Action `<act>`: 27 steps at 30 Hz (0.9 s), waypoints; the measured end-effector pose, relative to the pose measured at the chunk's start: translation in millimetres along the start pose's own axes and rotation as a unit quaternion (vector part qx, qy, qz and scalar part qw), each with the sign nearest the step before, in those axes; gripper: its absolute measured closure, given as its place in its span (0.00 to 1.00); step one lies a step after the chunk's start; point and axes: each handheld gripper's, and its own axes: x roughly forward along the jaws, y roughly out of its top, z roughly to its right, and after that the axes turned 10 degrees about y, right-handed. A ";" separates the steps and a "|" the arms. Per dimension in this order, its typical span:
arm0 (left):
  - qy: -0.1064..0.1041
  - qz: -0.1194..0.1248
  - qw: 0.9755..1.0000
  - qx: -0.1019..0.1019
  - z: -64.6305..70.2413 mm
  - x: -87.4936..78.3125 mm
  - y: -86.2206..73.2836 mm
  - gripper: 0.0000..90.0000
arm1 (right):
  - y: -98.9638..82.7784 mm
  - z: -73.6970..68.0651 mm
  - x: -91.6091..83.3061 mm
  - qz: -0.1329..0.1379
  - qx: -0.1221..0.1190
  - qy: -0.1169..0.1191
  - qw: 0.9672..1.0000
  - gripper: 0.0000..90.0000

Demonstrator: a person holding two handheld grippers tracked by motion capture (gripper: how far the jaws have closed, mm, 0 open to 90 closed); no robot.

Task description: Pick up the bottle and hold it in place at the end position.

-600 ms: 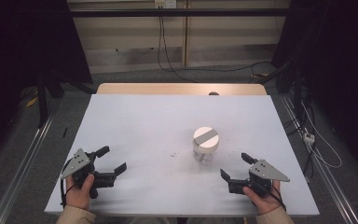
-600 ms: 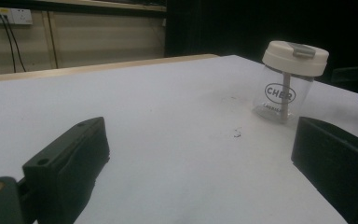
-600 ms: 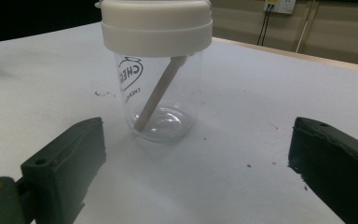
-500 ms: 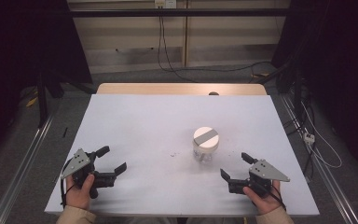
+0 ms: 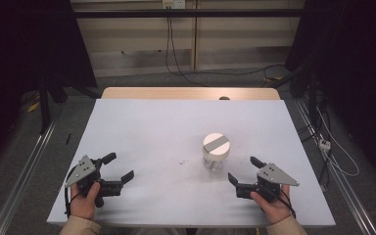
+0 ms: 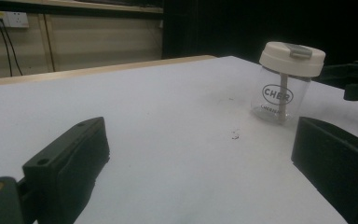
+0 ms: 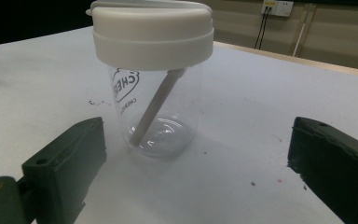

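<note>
Standing cup [image 7: 153,74] | print half-hidden, straw [image 7: 154,106] top hidden by lid [image 7: 152,33]

A lab-like recording room: white table [image 5: 142,132], dark curtains [image 5: 357,73], floor cables [image 5: 191,73], wall sockets [image 5: 172,4].

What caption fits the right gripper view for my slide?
Right gripper, jaws open, faces an upright clear cup with white lid and slanted inner straw on the white table.

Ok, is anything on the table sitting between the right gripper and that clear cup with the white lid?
Nothing visible. The right gripper is open and apart from the cup, with bare white table between them; the left gripper is off to the far side.
</note>
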 end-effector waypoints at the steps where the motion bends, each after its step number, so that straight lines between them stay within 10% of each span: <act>1: 0.000 0.000 1.000 0.000 0.0 0.2 0.0 0.04 | 0.6 -0.3 2.0 0.000 0.000 0.001 1.000 0.04; 27: -0.002 -0.004 1.000 0.005 1.8 0.6 -1.2 0.04 | 16.7 -16.4 60.2 -0.003 0.015 0.008 1.000 0.05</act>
